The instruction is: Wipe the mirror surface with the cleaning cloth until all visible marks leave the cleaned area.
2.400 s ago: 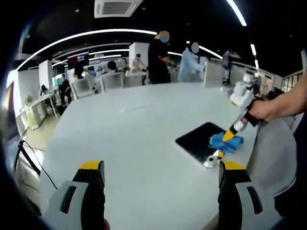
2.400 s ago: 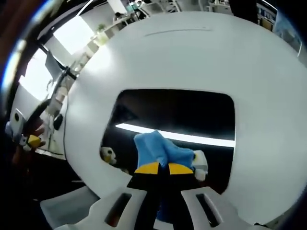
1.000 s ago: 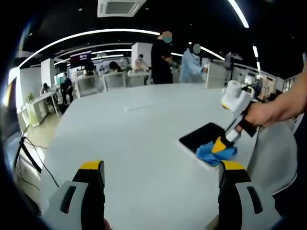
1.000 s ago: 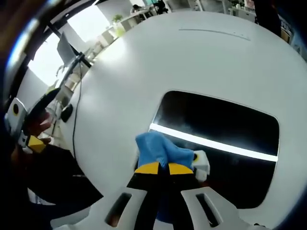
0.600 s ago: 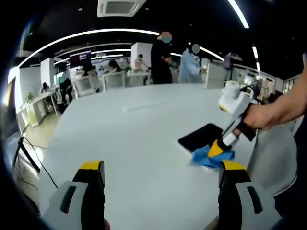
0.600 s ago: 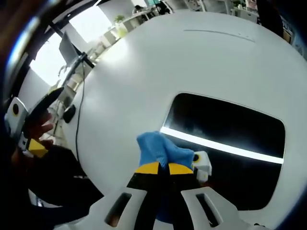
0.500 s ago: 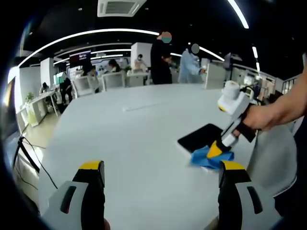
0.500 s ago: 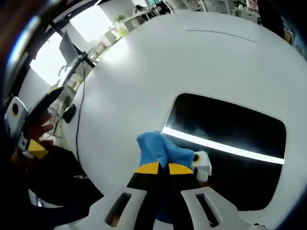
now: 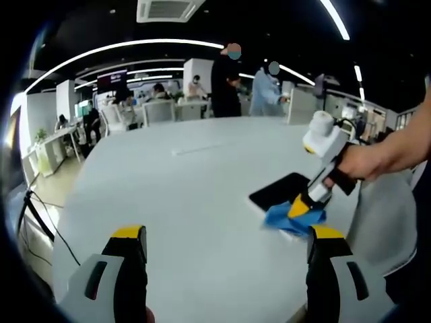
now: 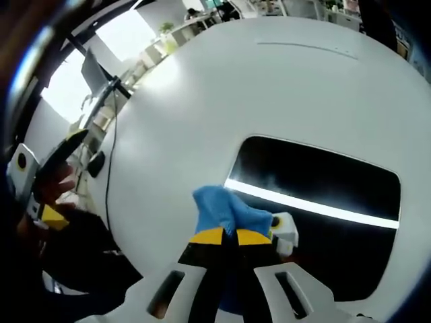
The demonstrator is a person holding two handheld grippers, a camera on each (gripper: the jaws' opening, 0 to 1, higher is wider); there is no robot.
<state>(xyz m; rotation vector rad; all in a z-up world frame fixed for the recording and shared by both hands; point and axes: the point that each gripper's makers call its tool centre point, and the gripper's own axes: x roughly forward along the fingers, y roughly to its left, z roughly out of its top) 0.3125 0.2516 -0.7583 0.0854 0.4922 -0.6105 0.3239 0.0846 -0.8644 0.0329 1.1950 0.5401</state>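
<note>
Right tool (image 10: pixel 223 235) clamped tight on the blue cleaning cloth (image 10: pixel 225 212), yellow tips pinched together with the cloth bunched just ahead of them. Cloth pressed down at the near left corner of the dark mirror (image 10: pixel 323 202), partly on the glass and partly over its edge onto the white tabletop (image 10: pixel 269 87). Mirror stretching ahead and to the right of the tool tips, flat on the tabletop, a bright streak of reflected ceiling light crossing it just beyond the cloth. Small white piece with a yellow spot (image 10: pixel 283 229) right beside the tips, touching the cloth; nature unclear. From the left gripper view: left tool (image 9: pixel 225 234) held wide open and empty above the tabletop (image 9: pixel 188 195), its two yellow-capped jaws well apart. Ahead and to the right of it, the right tool (image 9: pixel 300 205) gripped by a hand (image 9: pixel 360 161), pressing the cloth (image 9: pixel 289 219) at the near corner of the mirror (image 9: pixel 279 192). People and desks far beyond the tabletop.
</note>
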